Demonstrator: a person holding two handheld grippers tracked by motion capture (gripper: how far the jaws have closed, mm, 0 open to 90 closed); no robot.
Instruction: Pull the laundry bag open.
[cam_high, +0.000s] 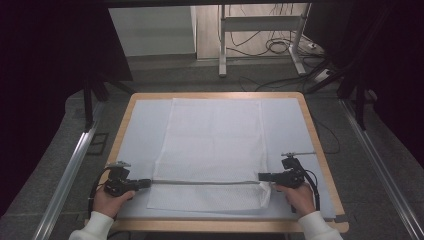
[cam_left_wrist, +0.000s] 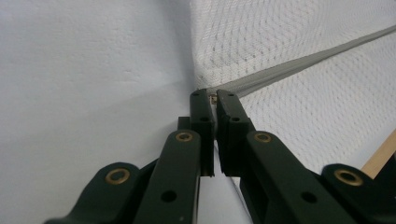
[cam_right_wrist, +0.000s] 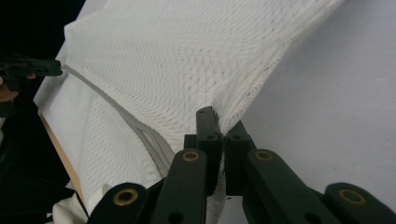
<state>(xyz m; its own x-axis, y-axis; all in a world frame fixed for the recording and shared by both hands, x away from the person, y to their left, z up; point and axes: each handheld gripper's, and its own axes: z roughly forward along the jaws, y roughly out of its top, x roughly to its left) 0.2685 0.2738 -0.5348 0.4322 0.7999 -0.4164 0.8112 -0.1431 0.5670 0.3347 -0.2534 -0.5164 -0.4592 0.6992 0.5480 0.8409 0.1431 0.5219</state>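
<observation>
A white waffle-weave towel (cam_high: 210, 135) lies spread on a pale sheet (cam_high: 140, 125) that covers the wooden table (cam_high: 215, 95). Near its front end a fold is pulled up into a taut grey ridge (cam_high: 205, 182) running left to right. My left gripper (cam_high: 146, 183) is shut on the left end of that ridge; in the left gripper view the jaws (cam_left_wrist: 212, 98) meet at the towel (cam_left_wrist: 289, 46) edge. My right gripper (cam_high: 262, 176) is shut on the right end, with towel (cam_right_wrist: 187, 60) bunched between its jaws (cam_right_wrist: 223, 125). The left gripper (cam_right_wrist: 58, 69) appears far off in the right gripper view.
Past the table's far edge stand a metal frame (cam_high: 222, 50) and loose cables (cam_high: 280, 45) on the floor. Aluminium rails run along the left (cam_high: 70, 170) and right (cam_high: 380, 165) sides. A short strip of towel (cam_high: 210, 200) lies in front of the ridge.
</observation>
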